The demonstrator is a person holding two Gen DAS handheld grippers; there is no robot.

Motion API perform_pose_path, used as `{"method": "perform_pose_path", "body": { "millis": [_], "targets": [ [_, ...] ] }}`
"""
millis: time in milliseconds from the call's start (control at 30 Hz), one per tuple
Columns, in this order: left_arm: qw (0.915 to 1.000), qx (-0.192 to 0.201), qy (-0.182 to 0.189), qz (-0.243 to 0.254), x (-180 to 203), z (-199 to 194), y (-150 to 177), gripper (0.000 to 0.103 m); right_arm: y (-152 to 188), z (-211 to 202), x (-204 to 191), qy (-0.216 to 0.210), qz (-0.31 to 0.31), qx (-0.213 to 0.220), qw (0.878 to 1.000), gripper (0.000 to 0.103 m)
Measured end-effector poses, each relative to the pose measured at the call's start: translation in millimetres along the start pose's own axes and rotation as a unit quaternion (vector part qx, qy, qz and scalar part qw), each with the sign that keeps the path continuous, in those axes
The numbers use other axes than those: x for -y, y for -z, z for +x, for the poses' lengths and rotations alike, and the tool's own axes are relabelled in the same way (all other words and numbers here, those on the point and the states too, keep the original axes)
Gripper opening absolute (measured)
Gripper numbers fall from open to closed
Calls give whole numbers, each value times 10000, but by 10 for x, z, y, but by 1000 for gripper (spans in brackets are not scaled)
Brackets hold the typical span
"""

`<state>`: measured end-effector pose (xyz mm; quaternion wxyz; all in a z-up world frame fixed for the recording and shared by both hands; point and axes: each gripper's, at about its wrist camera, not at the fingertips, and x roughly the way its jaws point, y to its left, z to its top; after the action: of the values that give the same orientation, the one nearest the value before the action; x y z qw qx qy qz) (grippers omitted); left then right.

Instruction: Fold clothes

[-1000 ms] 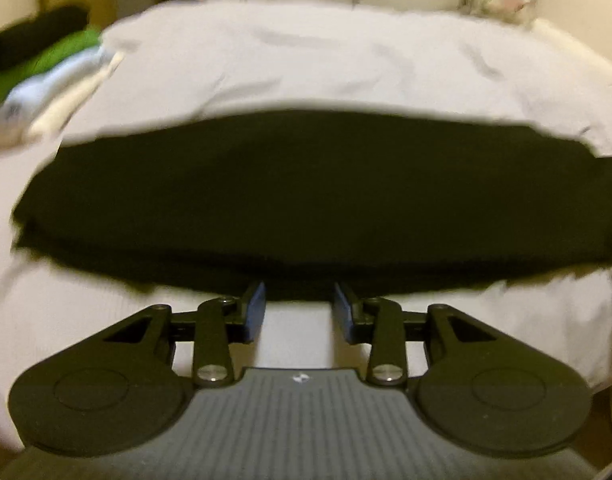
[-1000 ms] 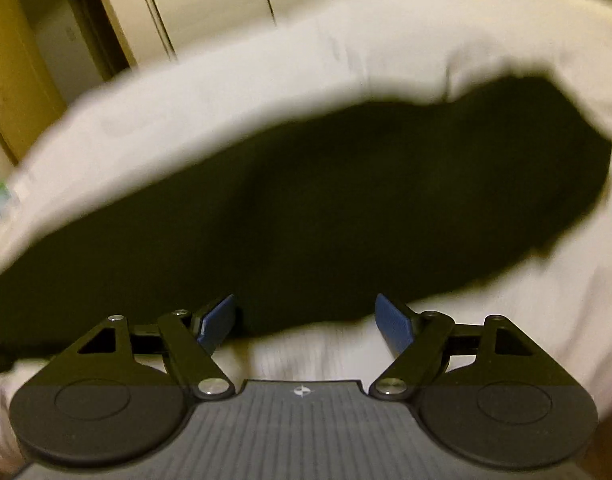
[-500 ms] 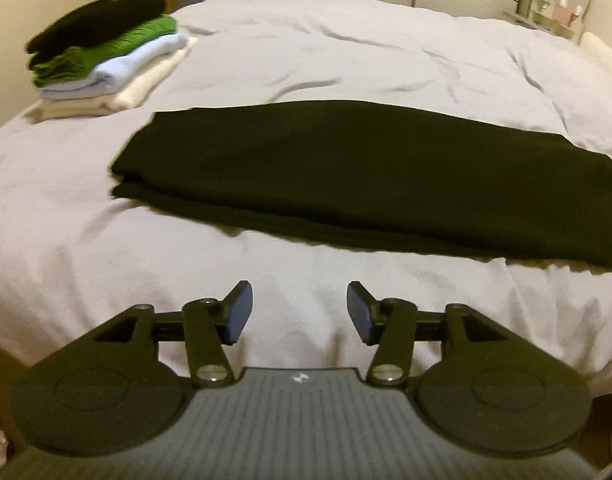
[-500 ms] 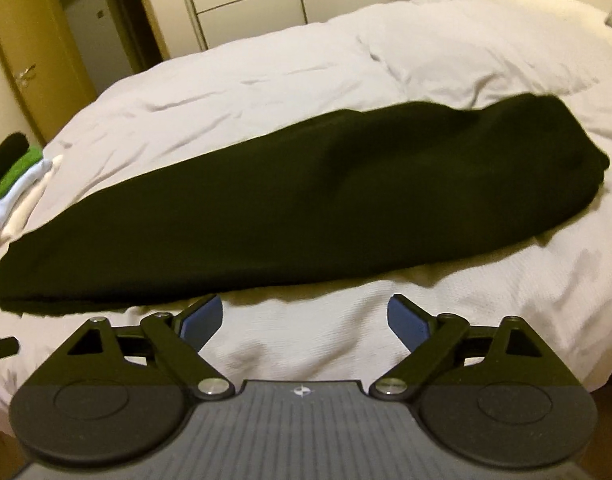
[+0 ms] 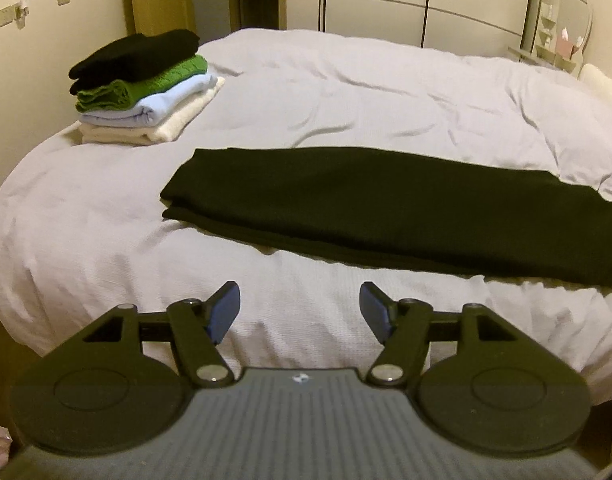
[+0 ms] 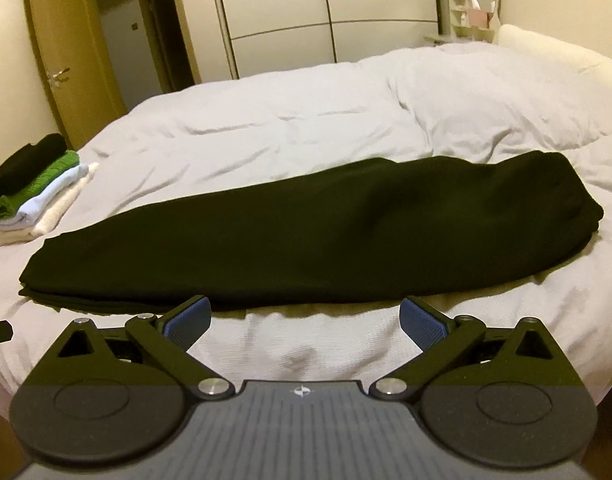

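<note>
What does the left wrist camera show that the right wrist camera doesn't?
Only the left wrist view: the left hand-held gripper, open. Only the right wrist view: the right hand-held gripper, open, and the black garment's rounded far end, cut off in the left view. Both: the garment lying long on the white bed and the folded stack, black on top.

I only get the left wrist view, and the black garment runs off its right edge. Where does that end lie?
Observer: In the right wrist view, the black garment ends on the duvet, short of the pillow.
Operator: Is that end squared off?
Observer: No, it looks rounded and a bit bunched.
Operator: Is the right gripper holding it?
Observer: No. The right gripper has its jaws wide open in front of the garment's near edge, gripping nothing.
</note>
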<state>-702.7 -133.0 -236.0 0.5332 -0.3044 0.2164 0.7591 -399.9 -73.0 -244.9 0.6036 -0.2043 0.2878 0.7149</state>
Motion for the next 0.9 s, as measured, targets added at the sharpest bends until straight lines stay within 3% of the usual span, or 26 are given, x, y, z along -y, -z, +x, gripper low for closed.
{"method": "perform_pose_path", "body": {
  "millis": [67,200,333,433,567,733,833,900],
  "targets": [
    [9999,103,109,-54,-42,-49,22,62,12,-49,-27,-94,-72,140,9998,103],
    [9965,167,681,-465,-287,-46,96,47,57,-23,-167,-346,-550,387,9971,103],
    [9876,-16,1018,-1194,-668,194,135,37,141,157,-466,-385,-1550,568,9855,100],
    [9794,-60,1187,-1635,-896,409,71,36,201,383,-762,-259,-2413,615,9682,91],
    [9632,-25,1412,-2286,-1175,762,-78,35,240,678,-1094,-283,-3291,674,9414,67],
    [9354,32,1513,-3194,-1537,1228,-283,35,268,1042,-1474,-421,-4223,749,9024,64],
    [9215,34,1540,-3564,-1702,1458,-373,35,297,1180,-1594,-572,-4488,733,8888,62],
    [9172,6,1508,-3689,-1778,1573,-410,35,323,1240,-1677,-715,-4616,712,8813,60]
  ]
}}
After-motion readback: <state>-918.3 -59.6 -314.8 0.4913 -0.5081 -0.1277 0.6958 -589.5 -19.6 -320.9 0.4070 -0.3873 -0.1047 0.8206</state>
